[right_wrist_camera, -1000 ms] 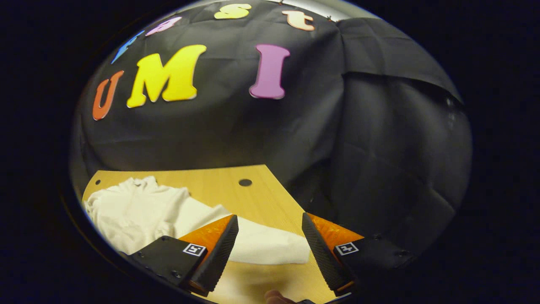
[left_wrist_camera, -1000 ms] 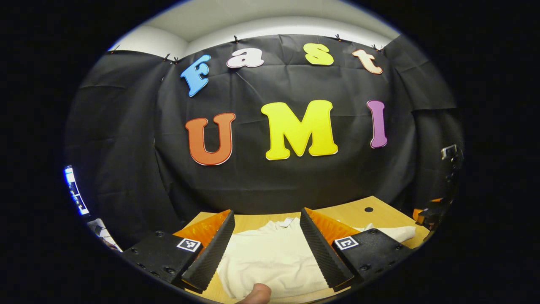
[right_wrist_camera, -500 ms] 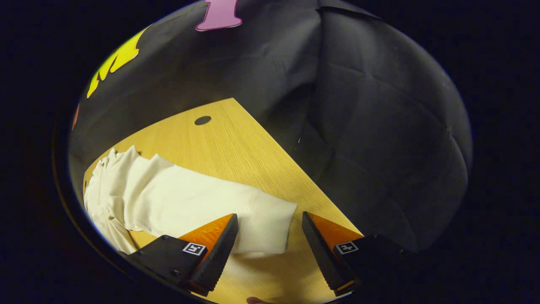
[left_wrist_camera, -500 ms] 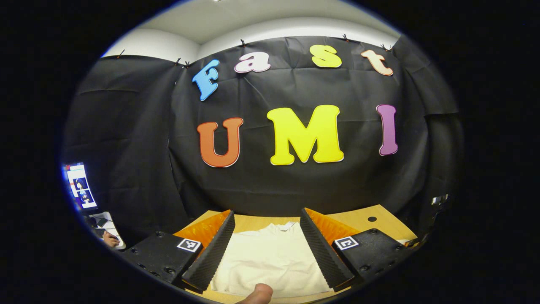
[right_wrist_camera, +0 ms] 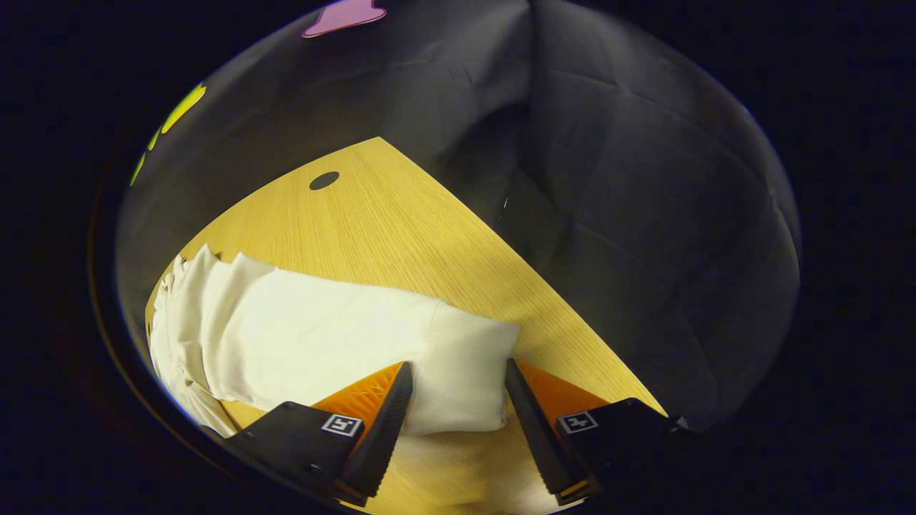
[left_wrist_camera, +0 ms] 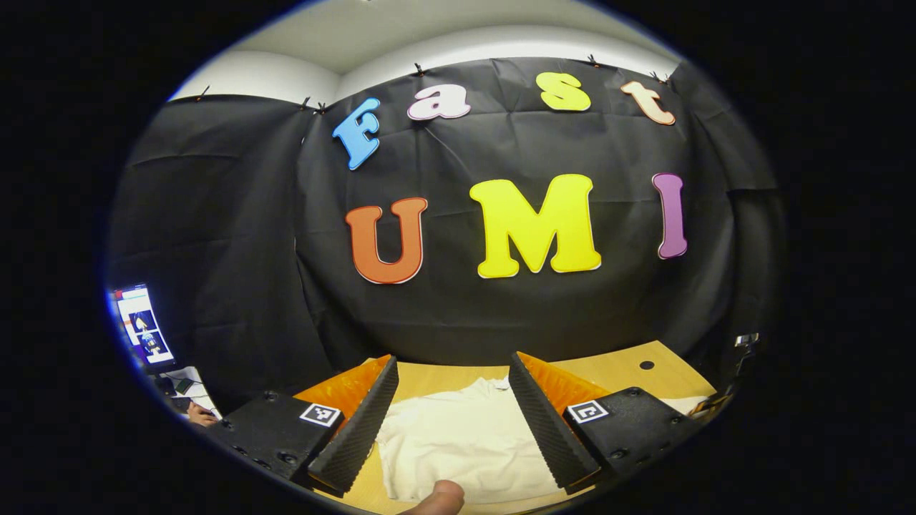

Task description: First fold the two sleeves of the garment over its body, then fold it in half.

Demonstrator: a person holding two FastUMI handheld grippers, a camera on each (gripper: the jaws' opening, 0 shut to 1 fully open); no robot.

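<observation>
— What is lying around your grippers at this moment?

— I am holding my left gripper (left_wrist_camera: 449,422) above the near edge of the wooden table (left_wrist_camera: 615,366), its fingers spread wide with nothing between them. A cream long-sleeved garment (left_wrist_camera: 458,443) is lying flat on the table beyond those fingers, and a fingertip (left_wrist_camera: 436,499) of my own hand is poking in at the bottom of the left gripper view. Off to the far left a lit screen (left_wrist_camera: 142,330) is glowing, and a hand (left_wrist_camera: 202,415) is resting below it beside some small things I cannot make out.

— And the right one?

— I am tilting my right gripper (right_wrist_camera: 456,418) down over the table (right_wrist_camera: 401,222). One sleeve (right_wrist_camera: 343,343) of the garment is stretching out across the wood, and its cuff (right_wrist_camera: 465,379) is lying between my two fingers. The jaws are standing apart on either side of the cuff; whether they are touching the cloth I cannot tell, as the picture is blurred there. The rest of the garment is bunching at the left edge of that view.

— Any containers?

— I am seeing just the tabletop, with a round dark hole (right_wrist_camera: 323,180) in it near the far corner.

— And the room?

— Black cloth (left_wrist_camera: 501,315) is hanging behind the table as the booth's wall, and a pale ceiling (left_wrist_camera: 429,28) is showing above it.
</observation>
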